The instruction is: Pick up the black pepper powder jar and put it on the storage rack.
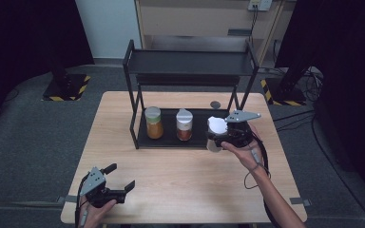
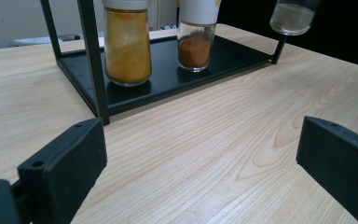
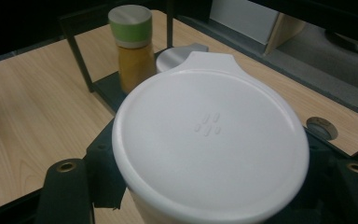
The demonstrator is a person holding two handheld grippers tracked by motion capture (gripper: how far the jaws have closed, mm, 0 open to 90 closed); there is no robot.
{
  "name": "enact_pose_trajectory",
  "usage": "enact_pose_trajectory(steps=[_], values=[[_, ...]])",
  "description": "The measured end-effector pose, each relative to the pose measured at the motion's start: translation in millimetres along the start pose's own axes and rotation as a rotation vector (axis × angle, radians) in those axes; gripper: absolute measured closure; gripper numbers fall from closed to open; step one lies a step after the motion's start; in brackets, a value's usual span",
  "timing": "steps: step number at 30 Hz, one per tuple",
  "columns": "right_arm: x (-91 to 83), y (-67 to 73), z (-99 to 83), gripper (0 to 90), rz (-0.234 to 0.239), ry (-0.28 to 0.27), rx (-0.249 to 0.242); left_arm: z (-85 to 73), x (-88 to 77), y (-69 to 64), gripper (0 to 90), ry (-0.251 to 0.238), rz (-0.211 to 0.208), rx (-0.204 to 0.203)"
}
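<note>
A black two-tier rack [image 1: 135,118] stands at the back of the wooden table [image 1: 180,175]. On its lower shelf are a yellow spice jar [image 1: 153,123] with a green lid and a red spice jar [image 1: 184,126] with a silver lid. My right gripper [image 1: 214,140] is shut on a third jar [image 1: 215,126] with a white lid, held at the shelf's right front corner. From the right gripper view the white lid [image 3: 209,140] fills the space between the jaws. The held jar's pale contents [image 2: 292,16] hang above the table. At the near left, my left gripper [image 1: 120,176] is open with nothing in it.
The rack's upper shelf [image 1: 190,61] is bare. A round grey grommet [image 1: 215,104] sits in the tabletop behind the rack. Bare wood lies between the rack and the table's near edge. A cabinet and black stands are beyond the table.
</note>
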State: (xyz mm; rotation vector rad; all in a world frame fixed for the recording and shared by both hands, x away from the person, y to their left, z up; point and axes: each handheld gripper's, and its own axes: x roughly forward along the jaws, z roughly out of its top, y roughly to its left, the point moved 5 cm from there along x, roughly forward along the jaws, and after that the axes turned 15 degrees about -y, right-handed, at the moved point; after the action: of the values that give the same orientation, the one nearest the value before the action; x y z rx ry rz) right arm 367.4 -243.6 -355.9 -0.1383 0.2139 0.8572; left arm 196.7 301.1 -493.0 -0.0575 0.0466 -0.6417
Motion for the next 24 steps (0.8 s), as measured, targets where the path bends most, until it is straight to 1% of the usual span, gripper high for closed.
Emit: enact_pose_trajectory(steps=[2,7,12,17,20,22,24], values=[[2.9,-3.3,-2.1,31.5,-0.018,-0.002,0.013,-0.1,0.0,0.2,0.6,0.000,0.000,-0.001],[10.7,-8.1,-5.8,31.5,-0.062,0.004,0.016,-0.1,0.1,0.2,0.7,0.000,0.000,-0.001],[18.9,-13.5,-8.3,31.5,-0.086,0.007,0.020,-0.4,0.1,0.7,0.7,-0.001,0.001,-0.003],[28.3,-15.3,-10.9,31.5,-0.126,0.008,0.019,-0.4,0.2,0.7,0.7,0.000,0.001,-0.003],[34.2,-17.1,-13.7,31.5,-0.137,0.003,0.028,-0.5,0.1,1.0,0.7,0.000,0.001,-0.005],[38.3,-17.8,-14.6,31.5,-0.145,0.007,0.021,-0.5,0.1,1.1,0.7,0.000,0.001,-0.005],[41.9,-18.6,-15.8,31.5,-0.156,0.007,0.027,-0.5,0.1,1.1,0.7,0.000,0.000,-0.005]])
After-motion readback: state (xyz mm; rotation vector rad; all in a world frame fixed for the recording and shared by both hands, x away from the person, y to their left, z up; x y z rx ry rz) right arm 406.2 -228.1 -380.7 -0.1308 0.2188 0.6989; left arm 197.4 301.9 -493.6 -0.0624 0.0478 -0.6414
